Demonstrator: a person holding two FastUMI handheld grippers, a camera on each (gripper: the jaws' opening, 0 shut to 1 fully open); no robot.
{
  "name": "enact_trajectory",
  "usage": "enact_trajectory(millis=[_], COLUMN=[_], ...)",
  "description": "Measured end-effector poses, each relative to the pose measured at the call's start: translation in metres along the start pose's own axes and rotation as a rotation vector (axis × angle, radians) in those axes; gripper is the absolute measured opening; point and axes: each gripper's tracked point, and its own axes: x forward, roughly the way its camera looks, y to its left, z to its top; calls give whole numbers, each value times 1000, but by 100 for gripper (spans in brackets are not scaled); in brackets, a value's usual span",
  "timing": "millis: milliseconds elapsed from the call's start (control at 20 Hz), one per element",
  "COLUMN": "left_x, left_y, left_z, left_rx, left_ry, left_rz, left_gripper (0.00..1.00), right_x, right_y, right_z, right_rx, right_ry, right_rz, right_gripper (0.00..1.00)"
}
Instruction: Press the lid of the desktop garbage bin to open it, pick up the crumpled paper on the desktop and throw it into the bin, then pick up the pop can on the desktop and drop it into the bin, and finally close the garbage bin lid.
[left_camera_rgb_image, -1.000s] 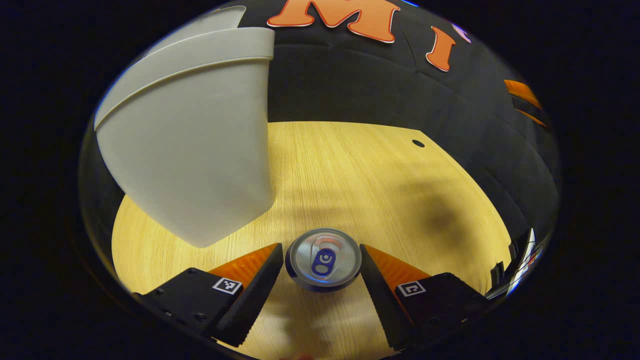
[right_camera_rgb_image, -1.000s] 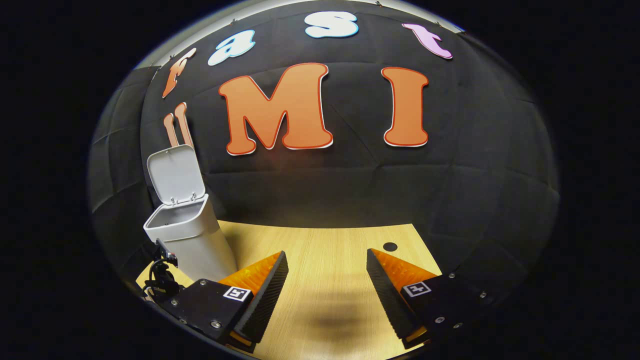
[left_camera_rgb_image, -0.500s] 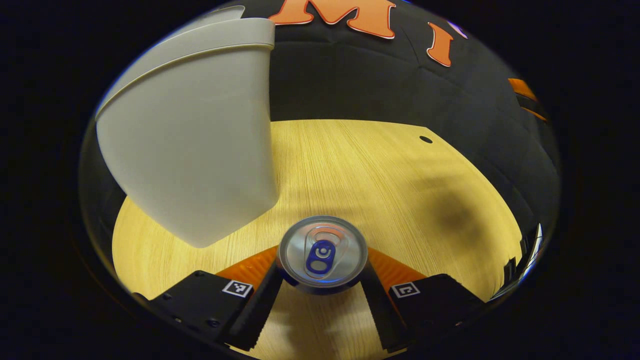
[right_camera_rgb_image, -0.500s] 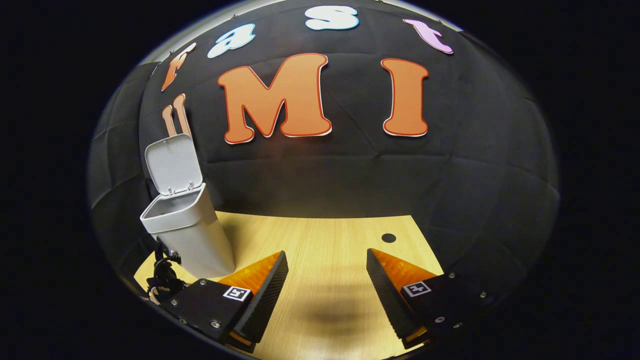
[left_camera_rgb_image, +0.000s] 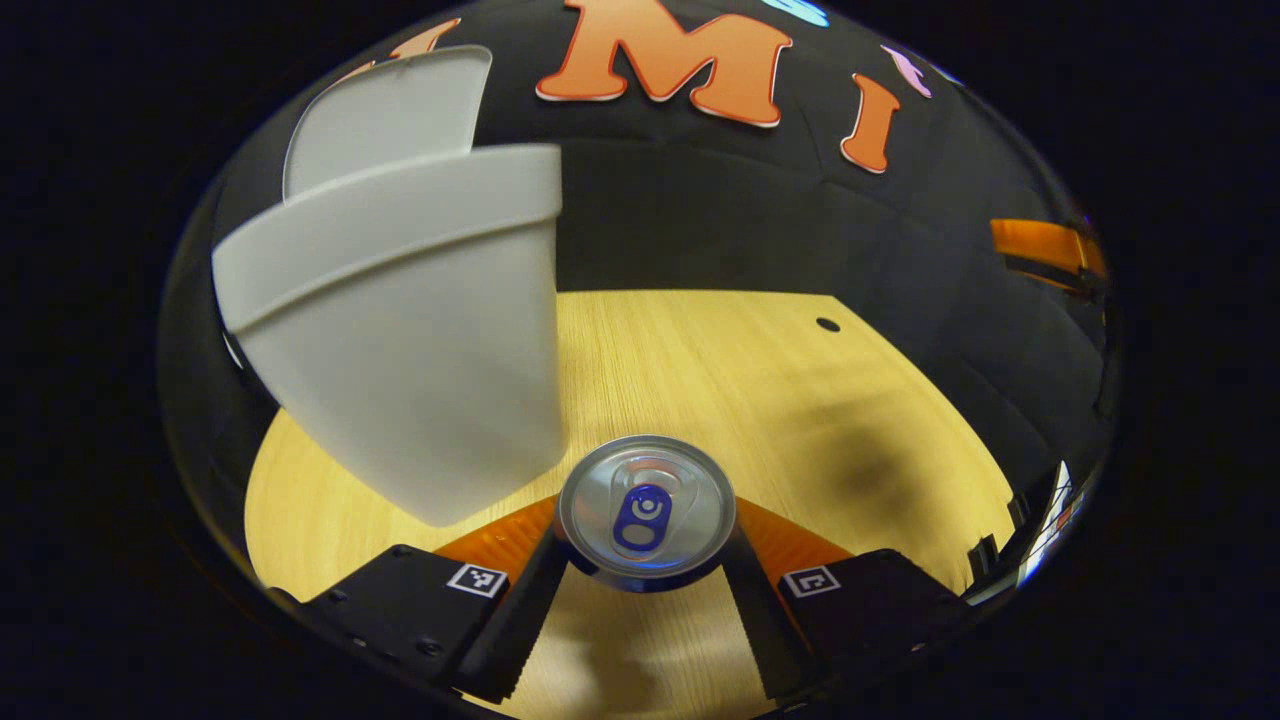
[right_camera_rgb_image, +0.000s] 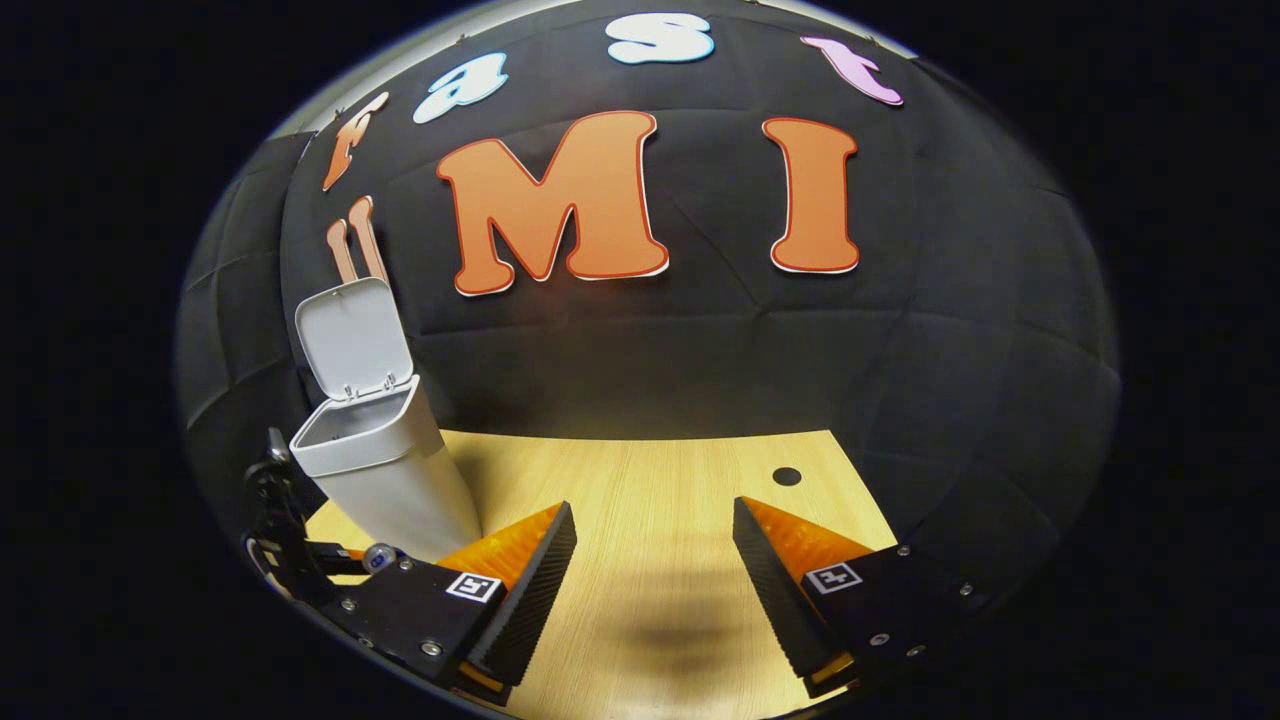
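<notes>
While both grippers hover over the wood-grain desktop (left_camera_rgb_image: 760, 390):
Left gripper (left_camera_rgb_image: 645, 580): 2 ribbed fingers clamped on upright round pop can (left_camera_rgb_image: 646, 508), beside bin.
Bin (left_camera_rgb_image: 420, 330): smooth, tapered, lid (right_camera_rgb_image: 352, 338) raised.
Right gripper (right_camera_rgb_image: 655, 580): jaws apart, empty.

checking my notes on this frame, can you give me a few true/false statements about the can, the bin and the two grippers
1. The left gripper is shut on the pop can. True.
2. The bin has its lid closed. False: the lid stands raised and the bin is open.
3. The right gripper holds the crumpled paper. False: its jaws are open and hold nothing.
4. The bin stands on the wooden table. True.
5. The can lies on its side. False: its top faces the left gripper's camera.
</notes>
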Motion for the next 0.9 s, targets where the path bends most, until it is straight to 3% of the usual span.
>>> enact_trajectory(millis=[450,700,900], left_x=[-91,-116,-120], left_y=[-5,28,81], left_z=[122,169,210], left_rx=[-4,-30,-77], left_ry=[-189,-245,-298], left_rz=[-48,-33,34], left_gripper=[84,84,83], right_x=[9,14,18], right_y=[22,32,39], right_z=[16,24,22], right_rx=[17,23,26], right_ry=[-20,-32,-22], right_rz=[60,81,85], right_gripper=[94,95,95])
